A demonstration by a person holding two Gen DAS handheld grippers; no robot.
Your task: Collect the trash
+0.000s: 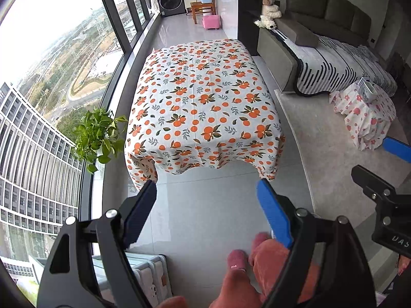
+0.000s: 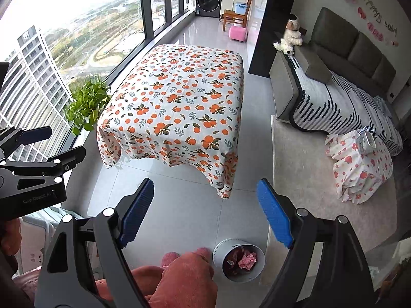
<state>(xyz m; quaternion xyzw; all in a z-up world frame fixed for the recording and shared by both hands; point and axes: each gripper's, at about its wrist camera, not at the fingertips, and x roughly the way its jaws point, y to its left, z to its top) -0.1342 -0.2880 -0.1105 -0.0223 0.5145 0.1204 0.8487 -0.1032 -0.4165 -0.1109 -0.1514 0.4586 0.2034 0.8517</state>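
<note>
A white round trash bin point(image 2: 240, 263) stands on the grey floor by my feet, with crumpled pink paper point(image 2: 247, 259) and other scraps inside. My right gripper point(image 2: 205, 190) is open and empty, held high above the floor, the bin below it and slightly right. My left gripper point(image 1: 206, 190) is open and empty, facing the table with the orange-print cloth point(image 1: 203, 97). The table also shows in the right wrist view point(image 2: 177, 105), and I see nothing on its top. The bin is hidden in the left wrist view.
A potted green plant point(image 1: 99, 133) sits on the window ledge left of the table. A grey sofa with a striped blanket point(image 2: 334, 97) and a cloth-covered stool point(image 2: 359, 164) on a pale rug stand to the right. A pink stool point(image 1: 211, 21) and washing machine lie beyond.
</note>
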